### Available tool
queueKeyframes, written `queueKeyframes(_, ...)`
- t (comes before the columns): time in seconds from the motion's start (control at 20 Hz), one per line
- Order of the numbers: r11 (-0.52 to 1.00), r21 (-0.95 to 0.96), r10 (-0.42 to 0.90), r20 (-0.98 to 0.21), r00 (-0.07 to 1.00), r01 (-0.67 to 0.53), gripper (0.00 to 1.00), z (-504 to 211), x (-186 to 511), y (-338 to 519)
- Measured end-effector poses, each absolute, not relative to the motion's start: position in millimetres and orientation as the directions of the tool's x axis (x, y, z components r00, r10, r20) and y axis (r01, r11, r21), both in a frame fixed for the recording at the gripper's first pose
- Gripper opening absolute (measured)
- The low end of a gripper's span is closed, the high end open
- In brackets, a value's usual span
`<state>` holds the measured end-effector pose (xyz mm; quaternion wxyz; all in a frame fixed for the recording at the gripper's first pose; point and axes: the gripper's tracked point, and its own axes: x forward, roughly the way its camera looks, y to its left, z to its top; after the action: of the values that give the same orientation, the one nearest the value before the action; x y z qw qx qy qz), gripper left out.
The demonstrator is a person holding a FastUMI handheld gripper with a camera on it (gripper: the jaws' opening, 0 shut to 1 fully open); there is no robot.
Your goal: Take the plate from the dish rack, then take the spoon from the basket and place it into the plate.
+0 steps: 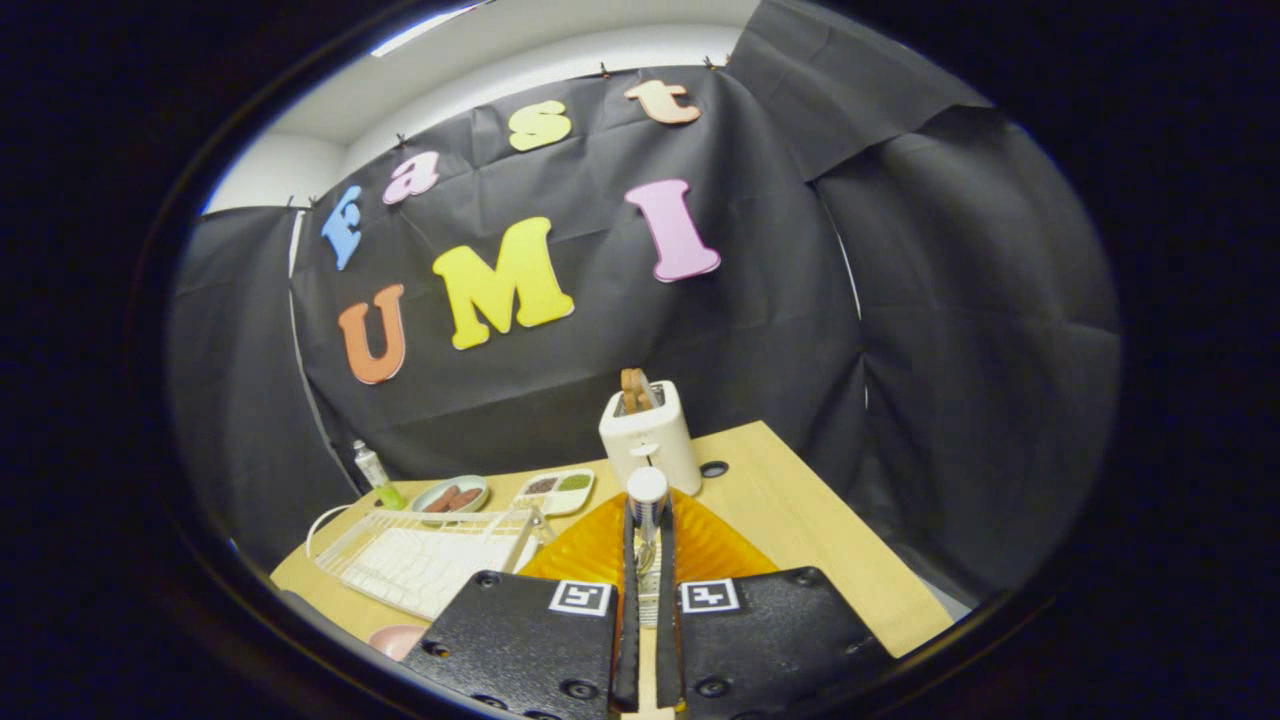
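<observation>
Nearest the lens: black gripper (648,560), two fingers almost together, clamped on the thin edge of an orange plate (600,545) held up on edge, ribbed surface fanning out to either side of the fingers. Between the fingers, lower down, a pale slotted part, hard to make out. Just beyond the fingertips, a small white-capped jar (647,492), body mostly hidden behind plate and fingers. Behind that, a white toaster (650,435) with a brown slice standing in the slot, and a dark round hole in the wooden table (820,530) just beside it. Left of the plate, a white wire dish rack (430,555) lying on the table, near end cut off by the gripper body. Beyond the rack, a small dish of reddish-brown pieces (450,495), a white divided tray (555,490) with dark and green fillings, and a small bottle (373,472) with a green base. Pink rounded object (395,640) below the rack, mostly cut off, unidentifiable.
</observation>
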<state>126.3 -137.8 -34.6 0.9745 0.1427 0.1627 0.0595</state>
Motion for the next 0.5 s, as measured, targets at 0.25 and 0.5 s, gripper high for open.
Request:
queueKeyframes(0.25,0.942,0.293,0.254,-0.310,0.916,-0.162,0.12,2,70,-98)
queueKeyframes(0.5,0.927,0.290,0.334,-0.351,0.875,-0.238,0.12,4,24,-49)
